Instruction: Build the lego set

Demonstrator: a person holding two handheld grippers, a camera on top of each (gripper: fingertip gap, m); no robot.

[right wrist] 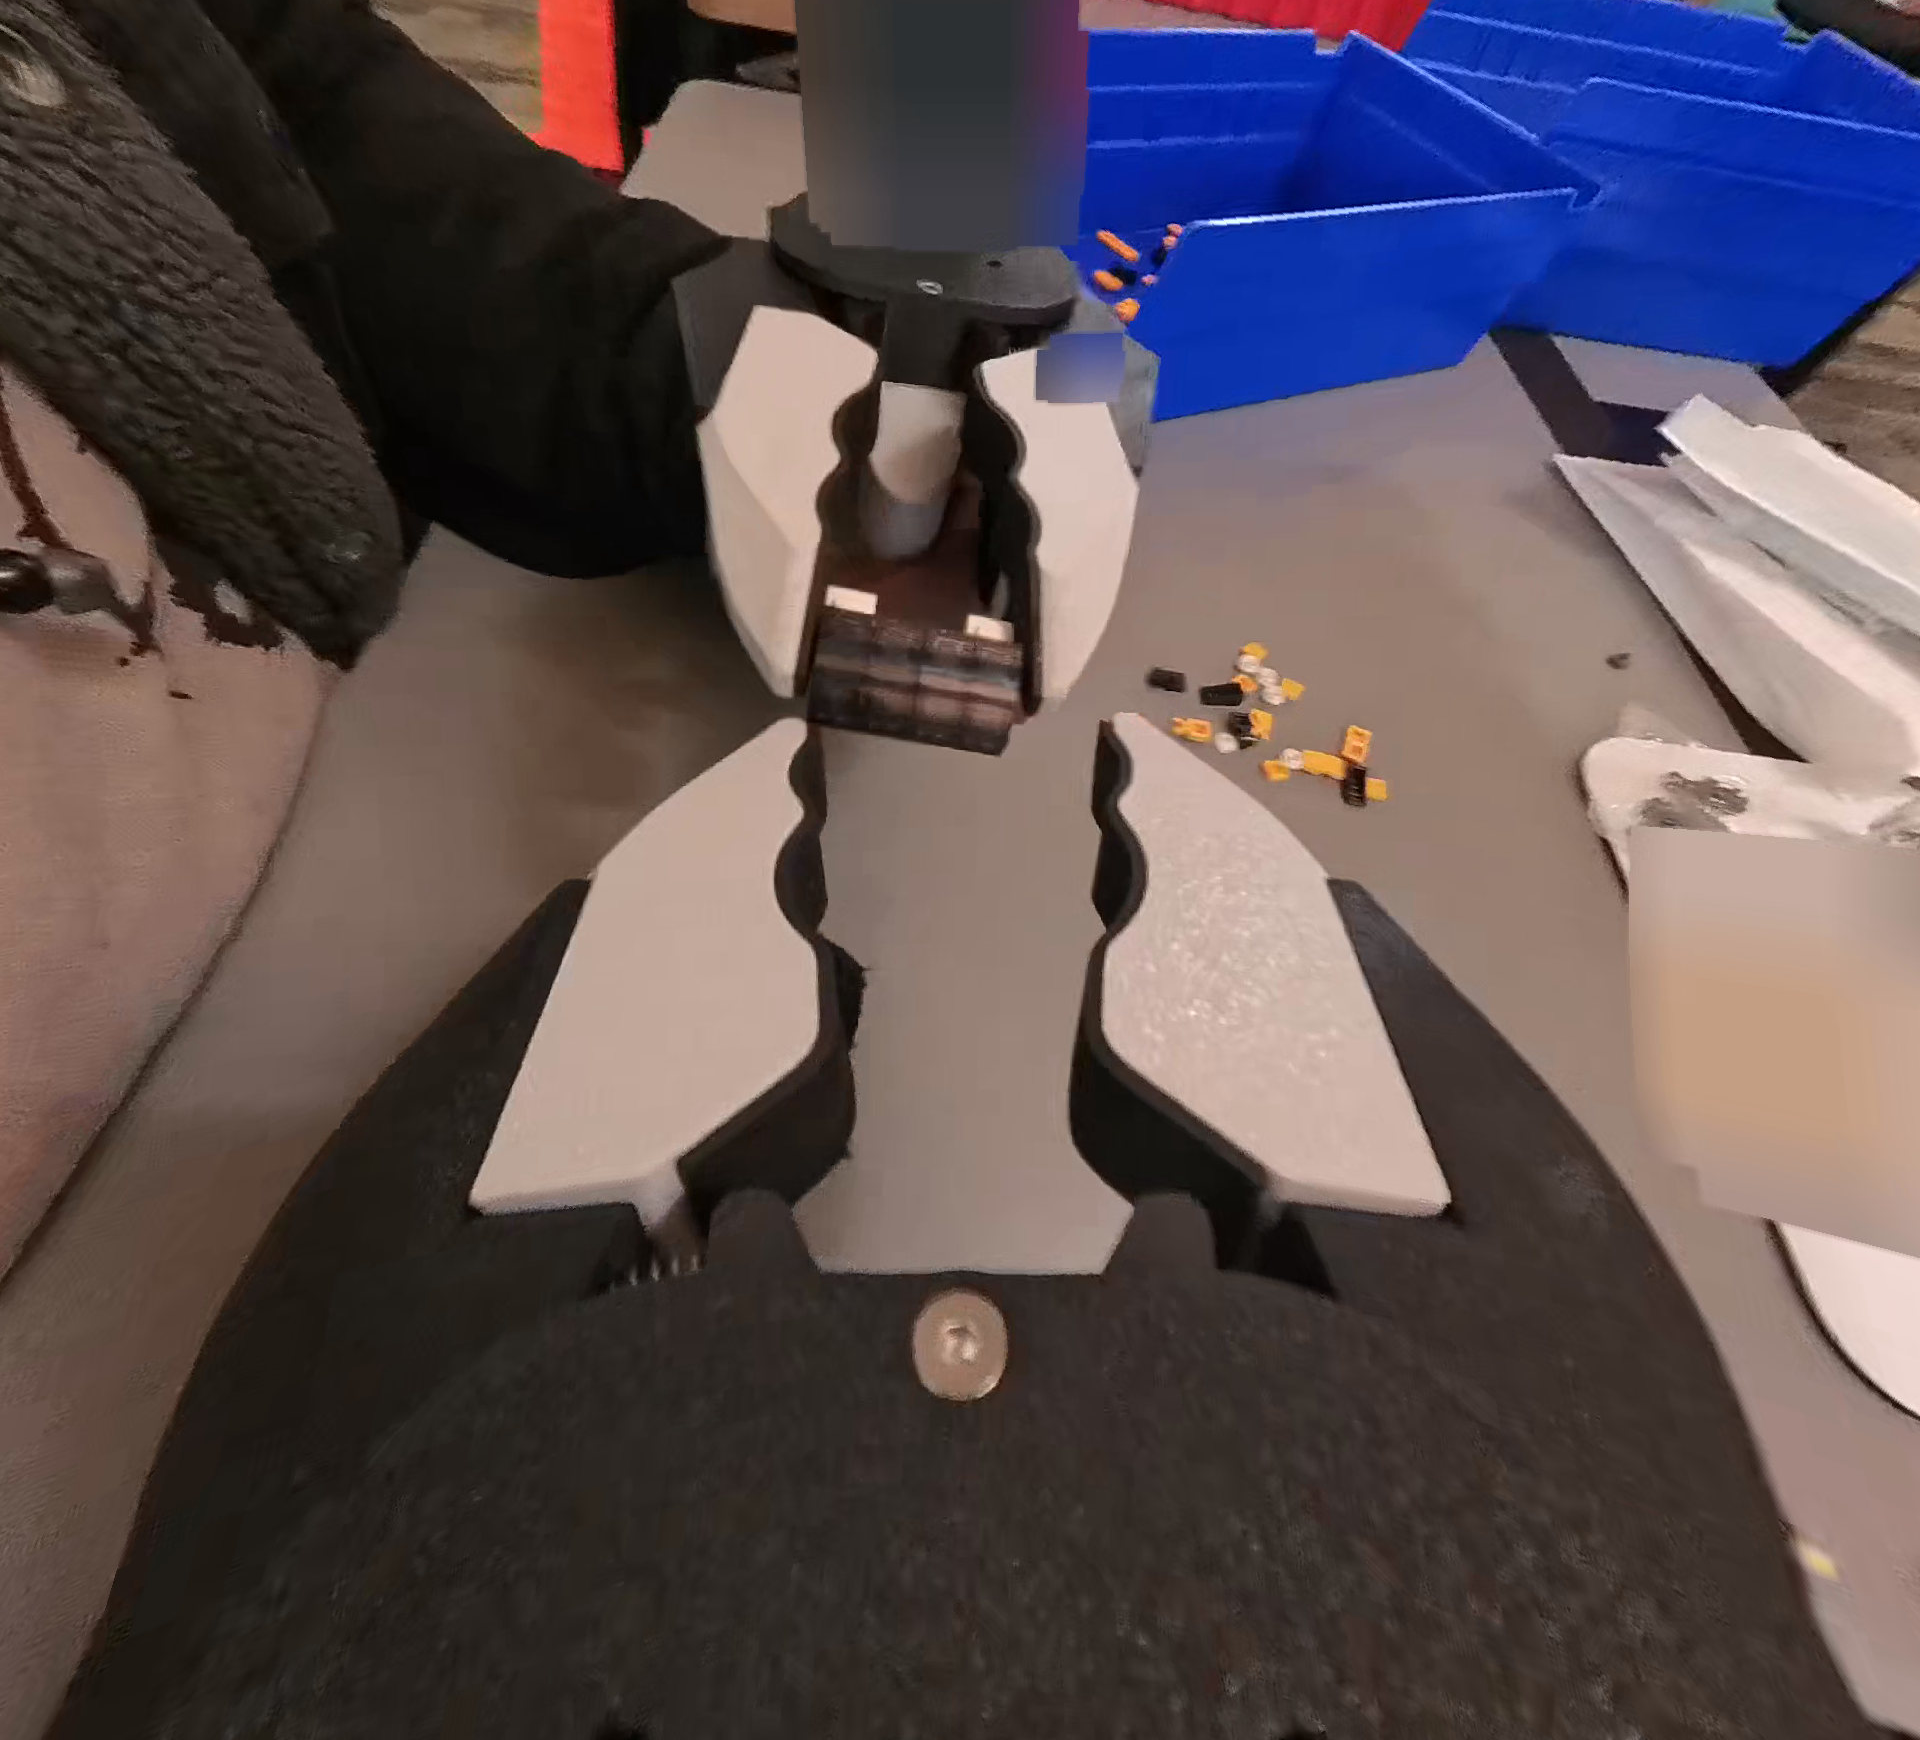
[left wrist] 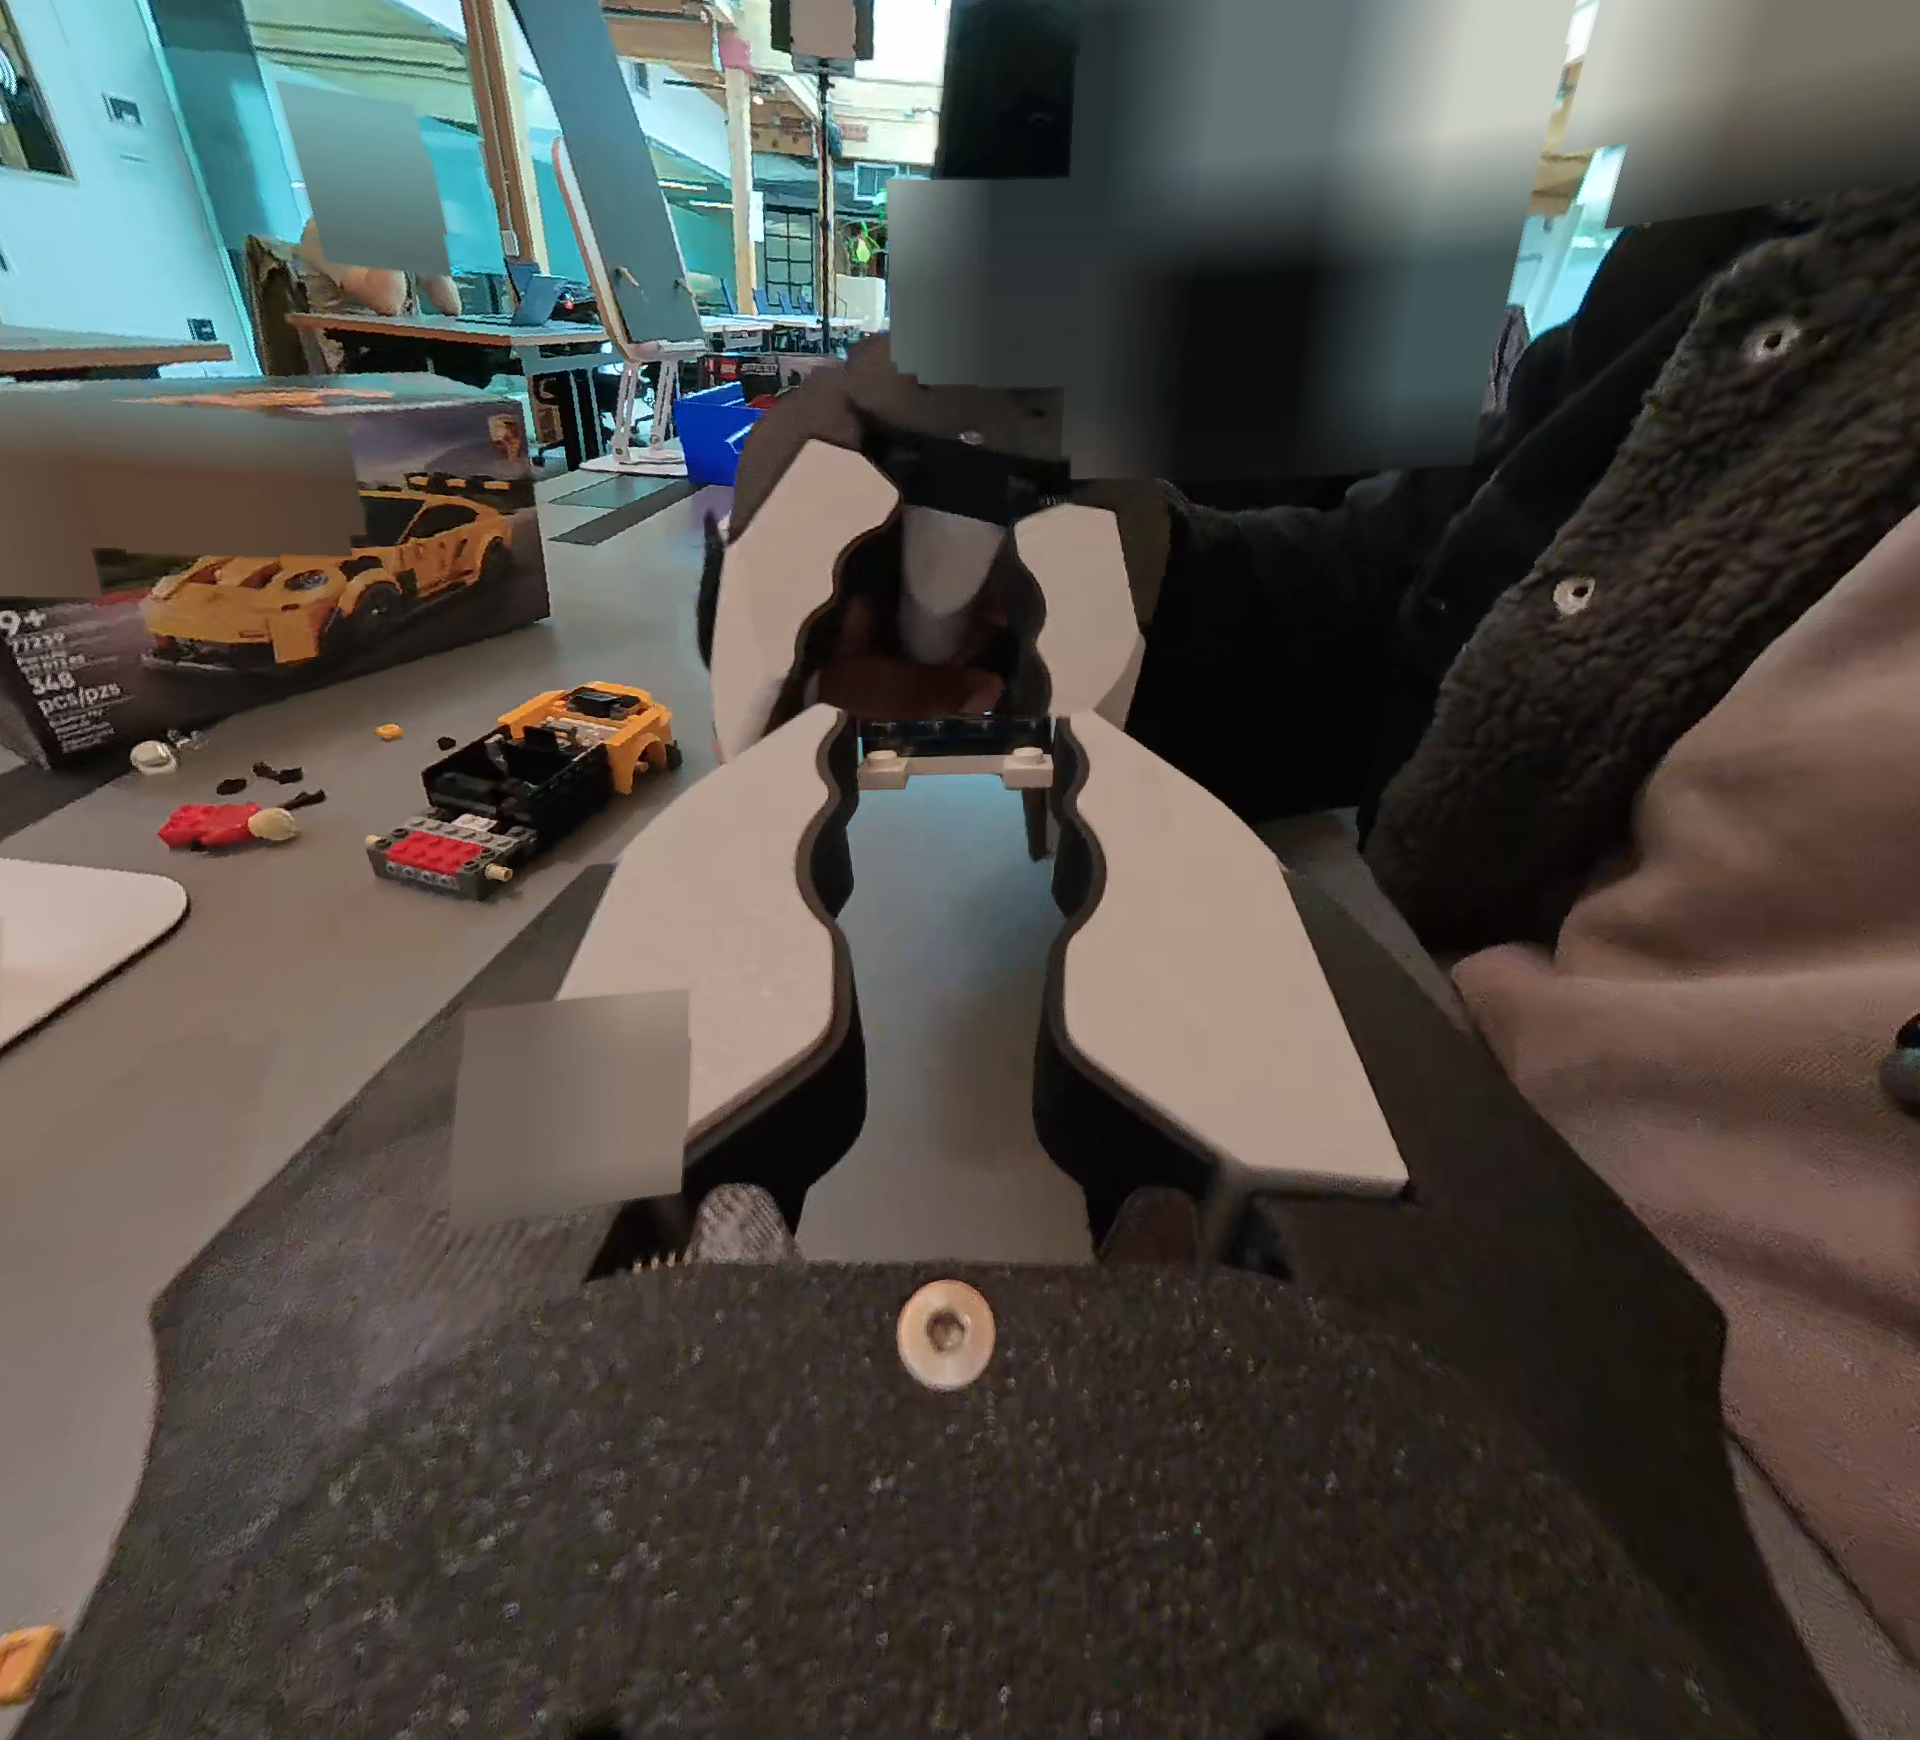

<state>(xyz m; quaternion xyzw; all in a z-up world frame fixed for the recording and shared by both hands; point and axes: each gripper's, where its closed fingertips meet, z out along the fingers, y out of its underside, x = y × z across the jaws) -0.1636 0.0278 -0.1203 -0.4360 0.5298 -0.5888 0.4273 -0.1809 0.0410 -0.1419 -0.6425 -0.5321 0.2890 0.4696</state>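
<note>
Being light, stiff and likely to split at its seams, the block point(left wrist: 951, 736) is best held by its flat ends. It is clamped so in the left gripper point(left wrist: 951, 745) above the table point(left wrist: 312, 1015). The right gripper point(right wrist: 956, 729) is spread and empty.
</note>
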